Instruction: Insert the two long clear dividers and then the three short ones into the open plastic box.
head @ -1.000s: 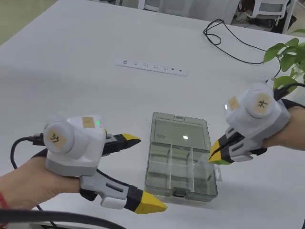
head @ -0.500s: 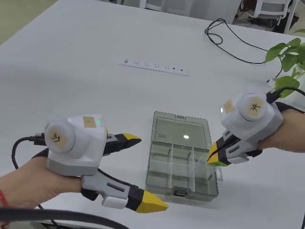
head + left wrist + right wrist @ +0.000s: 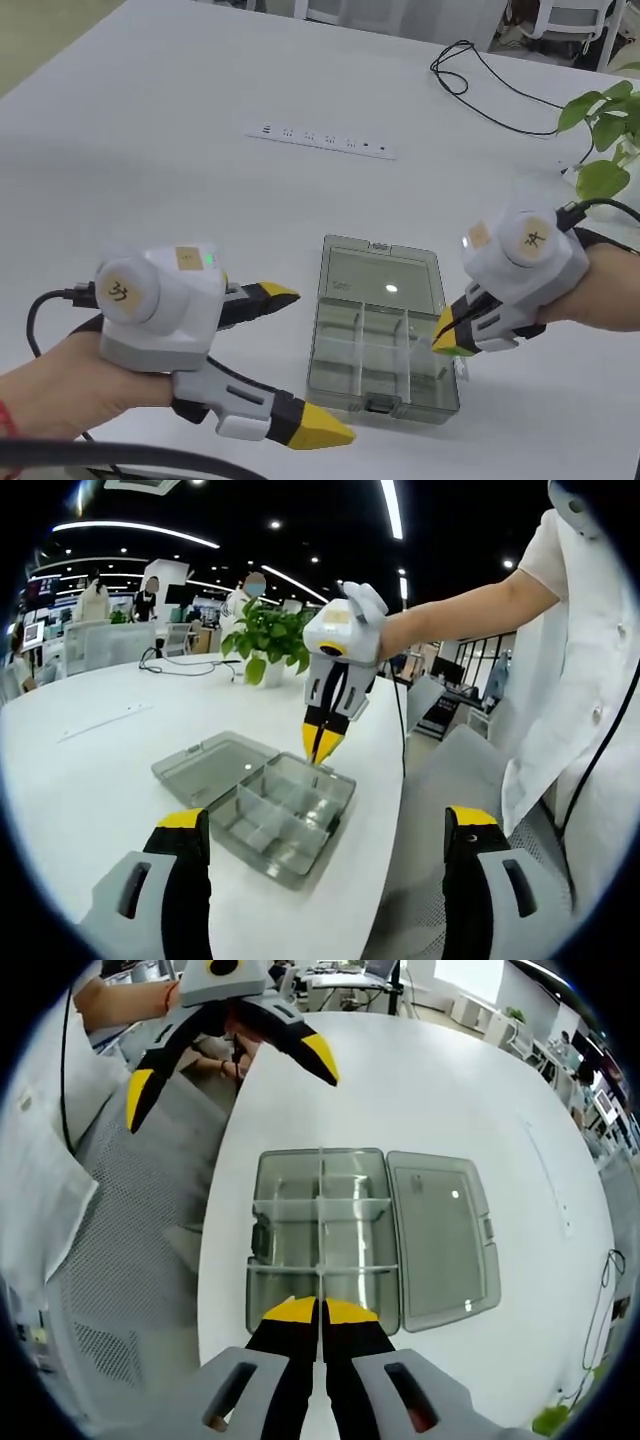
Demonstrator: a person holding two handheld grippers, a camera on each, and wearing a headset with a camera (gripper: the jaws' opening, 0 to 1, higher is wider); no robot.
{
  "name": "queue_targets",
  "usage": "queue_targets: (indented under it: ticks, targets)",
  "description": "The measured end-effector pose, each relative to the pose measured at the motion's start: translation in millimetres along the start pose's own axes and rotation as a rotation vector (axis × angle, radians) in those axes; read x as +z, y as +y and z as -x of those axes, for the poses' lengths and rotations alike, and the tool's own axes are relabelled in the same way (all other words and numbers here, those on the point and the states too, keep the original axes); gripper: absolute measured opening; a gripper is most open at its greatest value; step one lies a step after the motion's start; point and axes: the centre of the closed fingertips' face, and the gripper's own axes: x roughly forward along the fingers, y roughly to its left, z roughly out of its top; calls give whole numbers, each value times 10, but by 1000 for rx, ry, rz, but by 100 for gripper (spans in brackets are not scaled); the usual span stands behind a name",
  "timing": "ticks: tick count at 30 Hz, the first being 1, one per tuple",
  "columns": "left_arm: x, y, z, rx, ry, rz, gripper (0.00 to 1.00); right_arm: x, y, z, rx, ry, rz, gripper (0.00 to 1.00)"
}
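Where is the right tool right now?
In the head view the right tool is right of centre, jaws closed, its tip over the right edge of the open plastic box, on the tray side rather than the lid.

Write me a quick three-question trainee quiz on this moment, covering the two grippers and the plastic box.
1. True or false: the left gripper has its jaws wide open with nothing between them.
2. The right gripper's tips are: A) touching the left gripper's tips; B) at an edge of the plastic box, over its divided tray; C) well clear of the box, off to one side.
3. Fill in: the box's lid lies ___, flat on the table.

Key: 1 true; 2 B; 3 open.
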Motion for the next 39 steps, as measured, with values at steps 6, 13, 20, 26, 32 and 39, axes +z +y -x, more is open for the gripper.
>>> queue_targets:
  ticks: [6,13,20,26,32,39]
  targets:
    - [-13,-4,-1,0,0,6,100,-16,-1,-53,-6,-15,4,3]
    - [-21,-1,5,2,2,9,100,-42,1,-121,-7,-27,8,3]
    - [-28,2,3,1,5,7,100,-80,-8,-237,-11,-21,1,3]
    - [-39,3,11,2,7,11,100,-101,-7,-289,-13,-4,10,3]
    - [-55,3,13,2,12,12,100,-110,-8,-294,-15,3,17,3]
    - [-70,7,18,3,16,12,100,-138,-20,-227,-38,-2,-15,10]
